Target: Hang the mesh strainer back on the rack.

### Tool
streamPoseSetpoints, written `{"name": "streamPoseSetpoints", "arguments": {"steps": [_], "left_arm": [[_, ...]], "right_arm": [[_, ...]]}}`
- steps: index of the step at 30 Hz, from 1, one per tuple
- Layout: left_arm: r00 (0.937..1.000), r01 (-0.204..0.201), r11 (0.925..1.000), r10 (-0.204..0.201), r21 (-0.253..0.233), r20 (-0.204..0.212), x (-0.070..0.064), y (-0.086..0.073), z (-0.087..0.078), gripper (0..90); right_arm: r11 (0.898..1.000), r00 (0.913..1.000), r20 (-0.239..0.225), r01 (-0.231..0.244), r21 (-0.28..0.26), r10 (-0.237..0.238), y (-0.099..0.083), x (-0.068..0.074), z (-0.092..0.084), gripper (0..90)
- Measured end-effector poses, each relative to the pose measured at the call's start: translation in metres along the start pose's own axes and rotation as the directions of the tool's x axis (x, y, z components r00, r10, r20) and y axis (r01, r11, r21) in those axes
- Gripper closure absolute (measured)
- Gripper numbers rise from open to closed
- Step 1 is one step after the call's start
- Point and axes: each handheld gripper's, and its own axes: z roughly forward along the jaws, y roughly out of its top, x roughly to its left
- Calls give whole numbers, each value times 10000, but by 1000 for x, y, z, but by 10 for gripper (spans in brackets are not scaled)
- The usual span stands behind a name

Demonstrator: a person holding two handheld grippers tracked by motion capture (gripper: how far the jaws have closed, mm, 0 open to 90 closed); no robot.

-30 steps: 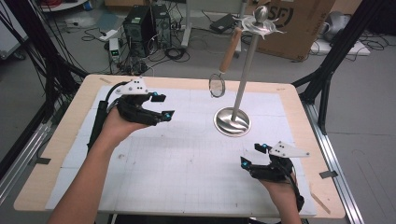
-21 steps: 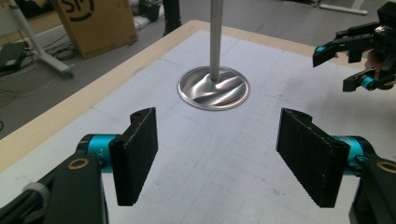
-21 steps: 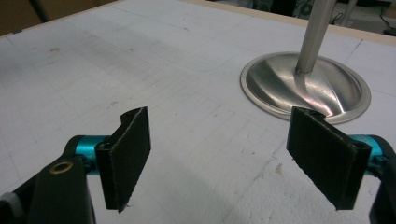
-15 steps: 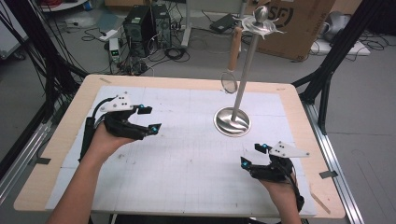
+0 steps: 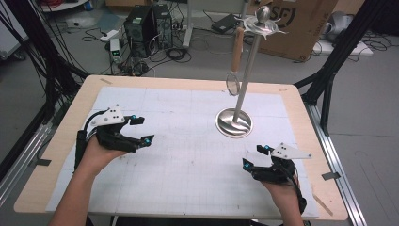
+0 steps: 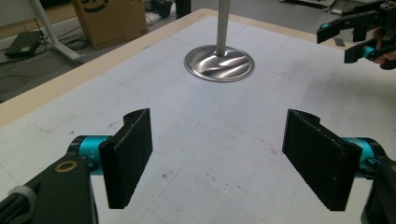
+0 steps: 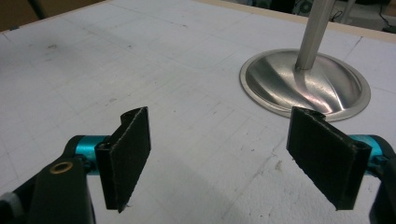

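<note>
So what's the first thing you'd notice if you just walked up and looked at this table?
Probably the tall shiny metal stand, which rises from its round base on the right half of the white table, with a wooden-handled utensil hanging from a hook at its top. Next, the two black hand-held grippers: the left hand-held gripper near the table's left edge and the right hand-held gripper near the front right, both with jaws wide open and holding nothing.

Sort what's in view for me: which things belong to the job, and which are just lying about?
Part of the job:
- metal stand on the table
- wooden-handled utensil hanging from the stand's top
- left gripper, open, holding nothing
- right gripper, open, holding nothing

Just lying about, on the floor beyond the table:
- cardboard box
- computer tower
- cables
</note>
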Motion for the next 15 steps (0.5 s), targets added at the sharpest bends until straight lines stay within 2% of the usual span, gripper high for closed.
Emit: {"name": "streamPoseSetpoints", "arguments": {"steps": [4, 10, 12, 15], "left_arm": [[9995, 313, 9994, -314, -143, -15, -4, -11, -5, 242], [9991, 411, 9986, -414, -337, -90, -12, -29, -10, 239], [9984, 546, 9982, -549, -254, -102, -12, -32, -10, 236], [9971, 688, 9969, -700, -388, -302, -12, -35, -10, 231]], "right_arm": [[10000, 10000, 19, 40, 10, -40, 0, -1, 0, 208], [10000, 10000, 15, 41, 49, -41, -1, 0, 1, 208], [10000, 10000, 6, 42, 74, -42, -1, 0, 1, 208], [9999, 9999, -37, 96, 84, -95, 0, 1, 2, 208]]}}
